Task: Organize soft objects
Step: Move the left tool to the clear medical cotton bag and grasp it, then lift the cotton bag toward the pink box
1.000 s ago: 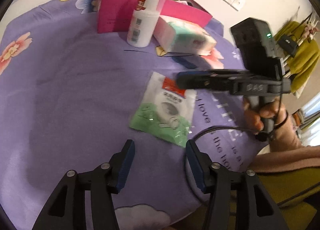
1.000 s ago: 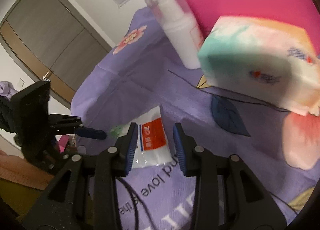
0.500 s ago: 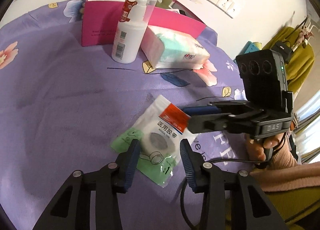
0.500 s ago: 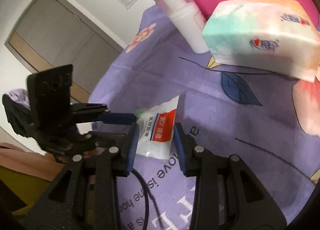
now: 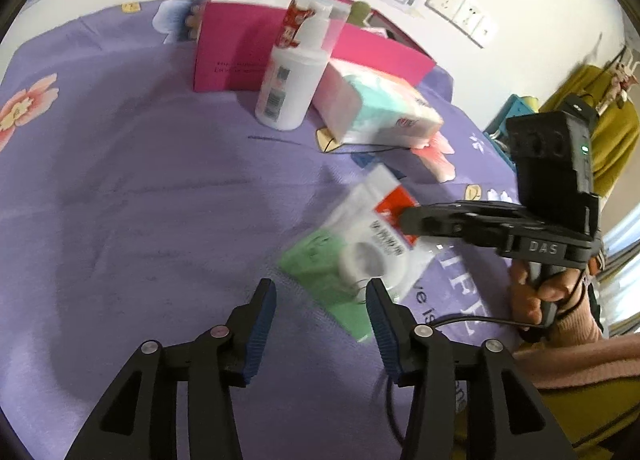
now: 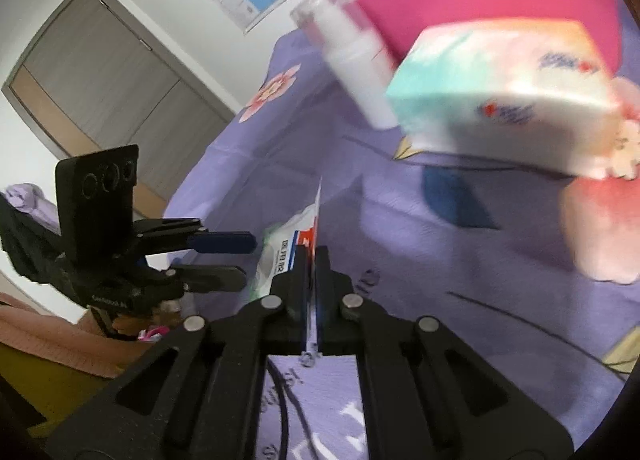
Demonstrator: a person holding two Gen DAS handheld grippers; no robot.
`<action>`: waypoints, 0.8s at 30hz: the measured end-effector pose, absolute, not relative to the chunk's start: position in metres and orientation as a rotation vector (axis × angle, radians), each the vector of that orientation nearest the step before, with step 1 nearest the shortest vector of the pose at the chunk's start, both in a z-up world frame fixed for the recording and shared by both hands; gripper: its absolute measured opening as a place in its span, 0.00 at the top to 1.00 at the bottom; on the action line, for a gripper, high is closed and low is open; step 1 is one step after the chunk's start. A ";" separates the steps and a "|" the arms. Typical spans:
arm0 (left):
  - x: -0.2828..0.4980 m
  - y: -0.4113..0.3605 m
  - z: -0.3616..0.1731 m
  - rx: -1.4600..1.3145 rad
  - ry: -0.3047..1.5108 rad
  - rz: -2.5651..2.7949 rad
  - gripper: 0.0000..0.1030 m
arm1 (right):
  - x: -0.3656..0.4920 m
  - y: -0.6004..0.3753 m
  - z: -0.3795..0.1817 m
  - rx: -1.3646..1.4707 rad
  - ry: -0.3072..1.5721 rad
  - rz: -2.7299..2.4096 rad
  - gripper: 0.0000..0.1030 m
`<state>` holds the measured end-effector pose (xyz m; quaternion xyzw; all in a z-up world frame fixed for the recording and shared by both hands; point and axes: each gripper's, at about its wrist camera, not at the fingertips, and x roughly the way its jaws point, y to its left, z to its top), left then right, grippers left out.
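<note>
Lifted since earlier, the glossy flat packet (image 5: 368, 244) hung clamped in the right gripper (image 6: 311, 256); left gripper (image 5: 320, 300), at six o'clock, had just widened, empty.

Right gripper (image 6: 311, 260) clamped tight, jaws just closed; left gripper (image 5: 320, 300) parted, just widening, pointing at twelve o'clock.

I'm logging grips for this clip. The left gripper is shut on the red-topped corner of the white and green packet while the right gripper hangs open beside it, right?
Not quite: the sides are swapped. The right gripper is shut on the red-topped corner of the white and green packet, as the right wrist view shows. The left gripper hangs open beside it, nothing between its pads.
</note>
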<state>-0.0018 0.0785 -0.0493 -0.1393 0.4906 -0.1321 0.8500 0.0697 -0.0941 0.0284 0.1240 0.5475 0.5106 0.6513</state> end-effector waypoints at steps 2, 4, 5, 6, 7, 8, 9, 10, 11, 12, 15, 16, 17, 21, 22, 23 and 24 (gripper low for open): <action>0.001 0.073 -0.049 -0.281 1.028 -0.293 0.49 | 0.069 -0.102 0.027 0.286 1.236 1.139 0.97; 0.006 0.066 -0.049 -0.275 1.031 -0.324 0.49 | 0.068 -0.110 0.025 0.291 1.230 1.115 0.97; 0.010 0.061 -0.051 -0.276 1.035 -0.346 0.47 | 0.068 -0.113 0.024 0.298 1.224 1.100 0.97; 0.013 0.056 -0.051 -0.267 1.032 -0.361 0.46 | 0.065 -0.112 0.023 0.310 1.220 1.099 0.97; 0.016 0.051 -0.051 -0.261 1.028 -0.376 0.42 | 0.065 -0.119 0.024 0.318 1.213 1.096 0.97; 0.019 0.049 -0.051 -0.258 1.028 -0.389 0.39 | 0.065 -0.123 0.024 0.325 1.203 1.093 0.97; 0.023 0.045 -0.051 -0.254 1.026 -0.406 0.38 | 0.063 -0.125 0.027 0.335 1.186 1.099 0.97; 0.027 0.043 -0.052 -0.257 1.026 -0.426 0.37 | 0.063 -0.130 0.030 0.340 1.169 1.107 0.97; 0.030 0.042 -0.052 -0.267 1.025 -0.442 0.35 | 0.062 -0.133 0.035 0.339 1.138 1.114 0.97; 0.032 0.041 -0.052 -0.276 1.022 -0.452 0.35 | 0.061 -0.137 0.038 0.340 1.118 1.120 0.97; 0.035 0.042 -0.053 -0.299 1.013 -0.478 0.35 | 0.062 -0.140 0.038 0.340 1.111 1.114 0.97; 0.035 0.042 -0.053 -0.305 1.012 -0.480 0.35 | 0.063 -0.141 0.034 0.336 1.131 1.094 0.97; 0.034 0.044 -0.052 -0.311 1.008 -0.479 0.39 | 0.063 -0.141 0.032 0.336 1.144 1.084 0.97; 0.033 0.047 -0.053 -0.342 1.006 -0.474 0.52 | 0.065 -0.142 0.028 0.332 1.179 1.068 0.96; 0.033 0.047 -0.053 -0.338 1.005 -0.466 0.56 | 0.065 -0.142 0.028 0.317 1.183 1.061 0.96; 0.034 0.045 -0.053 -0.332 1.005 -0.459 0.58 | 0.064 -0.139 0.026 0.295 1.195 1.047 0.96; 0.034 0.044 -0.052 -0.331 1.004 -0.460 0.58 | 0.063 -0.137 0.025 0.274 1.211 1.025 0.96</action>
